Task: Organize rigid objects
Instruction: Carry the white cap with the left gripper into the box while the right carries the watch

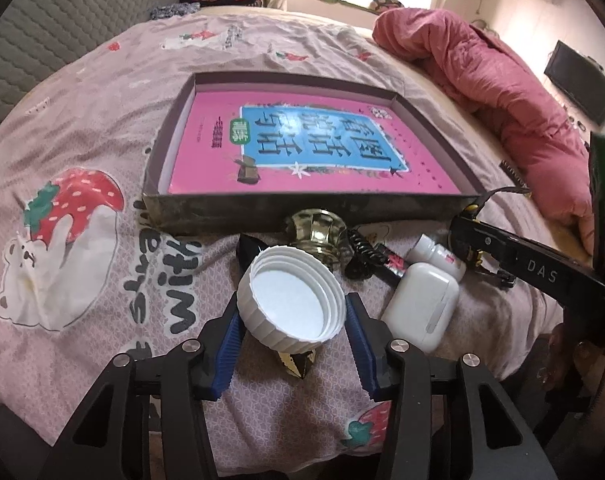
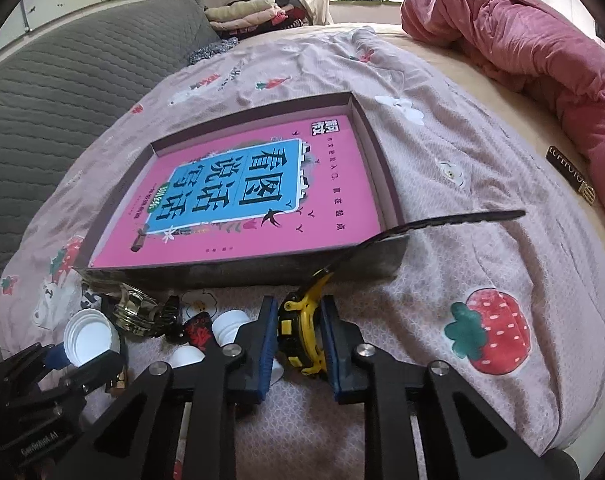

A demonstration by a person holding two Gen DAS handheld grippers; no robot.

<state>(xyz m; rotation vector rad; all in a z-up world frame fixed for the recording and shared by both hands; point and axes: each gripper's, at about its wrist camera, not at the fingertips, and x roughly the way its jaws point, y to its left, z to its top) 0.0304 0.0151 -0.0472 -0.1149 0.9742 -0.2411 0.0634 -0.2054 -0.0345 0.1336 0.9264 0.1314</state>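
Note:
My left gripper [image 1: 292, 316] is shut on a white ribbed screw cap [image 1: 292, 300], held hollow side up just above the bedsheet. My right gripper [image 2: 300, 336] is shut on a yellow-and-black folding saw [image 2: 302, 328]; its dark blade [image 2: 442, 224] reaches over the near right corner of the shallow dark box [image 2: 238, 270]. A pink book [image 1: 302, 148] lies flat in the box. In front of the box lie a gold glass jar [image 1: 318, 236], a white earbud case [image 1: 422, 304], a small white bottle [image 1: 438, 254], a black coil-and-red item [image 1: 376, 258] and a gold-black piece [image 1: 296, 362] under the cap.
The box sits on a pink strawberry-print sheet [image 1: 82, 200] on a bed. A rolled red quilt [image 1: 502, 84] lies to the right. A grey quilted headboard [image 2: 62, 92] and folded clothes [image 2: 246, 12] are at the far left. The bed edge runs close below both grippers.

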